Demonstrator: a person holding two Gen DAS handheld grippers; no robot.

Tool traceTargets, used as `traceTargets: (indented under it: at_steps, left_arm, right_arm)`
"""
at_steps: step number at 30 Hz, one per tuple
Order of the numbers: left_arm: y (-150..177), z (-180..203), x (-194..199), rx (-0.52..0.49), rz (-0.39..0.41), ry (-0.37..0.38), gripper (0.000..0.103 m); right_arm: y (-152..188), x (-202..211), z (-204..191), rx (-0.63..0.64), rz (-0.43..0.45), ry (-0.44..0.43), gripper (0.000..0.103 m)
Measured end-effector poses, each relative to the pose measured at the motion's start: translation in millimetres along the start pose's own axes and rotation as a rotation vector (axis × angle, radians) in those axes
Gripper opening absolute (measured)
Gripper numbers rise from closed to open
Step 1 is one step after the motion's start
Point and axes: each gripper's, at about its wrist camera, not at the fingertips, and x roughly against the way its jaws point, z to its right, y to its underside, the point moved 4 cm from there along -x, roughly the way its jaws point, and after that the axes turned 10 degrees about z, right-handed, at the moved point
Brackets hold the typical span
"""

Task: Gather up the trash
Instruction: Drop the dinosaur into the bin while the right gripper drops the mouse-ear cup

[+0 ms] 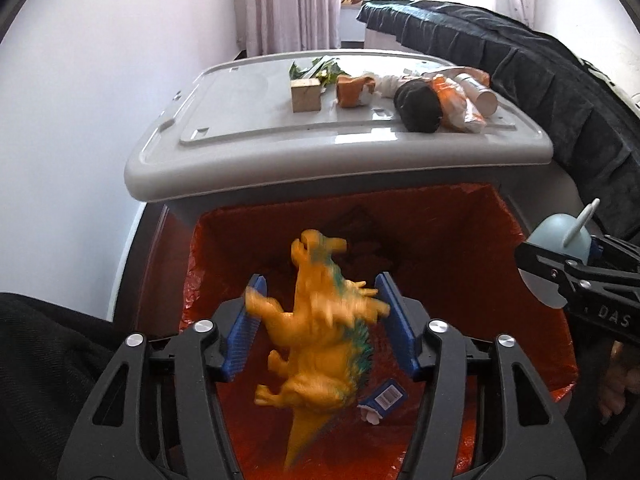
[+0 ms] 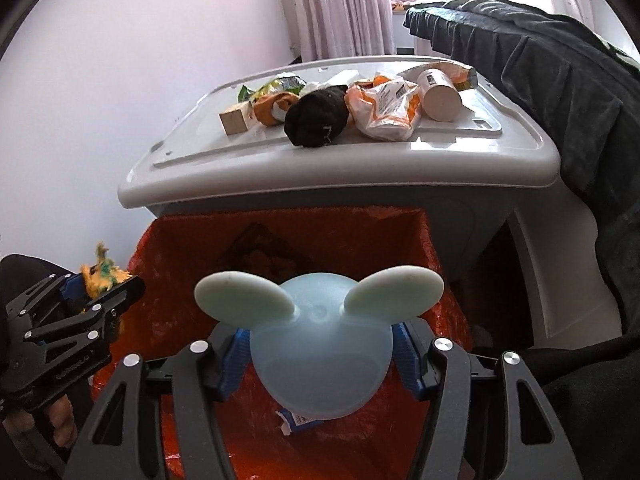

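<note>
- Hanging over the open bin with the orange liner point(image 1: 460, 240), the left hand-held gripper point(image 1: 320, 320) has its jaws apart; the yellow dinosaur toy point(image 1: 320, 332) sits blurred between the blue pads, seemingly clear of them, and I judge it is dropping.
- Its long axis runs head away from the camera, tail toward it, straight above the liner.
- The right hand-held gripper point(image 2: 320, 348), just beside it on the right, frames a pale blue eared toy point(image 2: 320, 352); whether the pads press it I cannot tell.
- A blue barcoded scrap point(image 1: 384, 396) lies in the liner below both toys.
- Beyond the bin, the grey counter point(image 2: 200, 168) carries more: a wooden block point(image 2: 234, 120), a black sock point(image 2: 316, 120), an orange-white wrapper point(image 2: 388, 112), a paper tube point(image 2: 440, 96).
- Nothing blocks either drop; the bin's far rim sits close under the counter.
</note>
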Motion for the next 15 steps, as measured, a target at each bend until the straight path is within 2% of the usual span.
traceTargets:
  at_steps: [1,2,7,15]
  left_arm:
    - [0,-1,-1,0.005,-0.003,-0.013,0.079]
    - [0,-3,0,0.012,0.005,-0.026,0.084]
    - [1,-6,1,0.023,0.001,-0.030,0.085]
    - [1,-3,2,0.009,0.009,-0.025,0.085]
  right_arm:
    - [0,0,0,0.000,-0.001,0.006,0.077]
    - [0,0,1,-0.002,0.002,0.012,0.077]
    - [-5,9,9,-0.046,0.039,0.009,0.077]
    - [-5,9,15,-0.071,0.042,0.020,0.077]
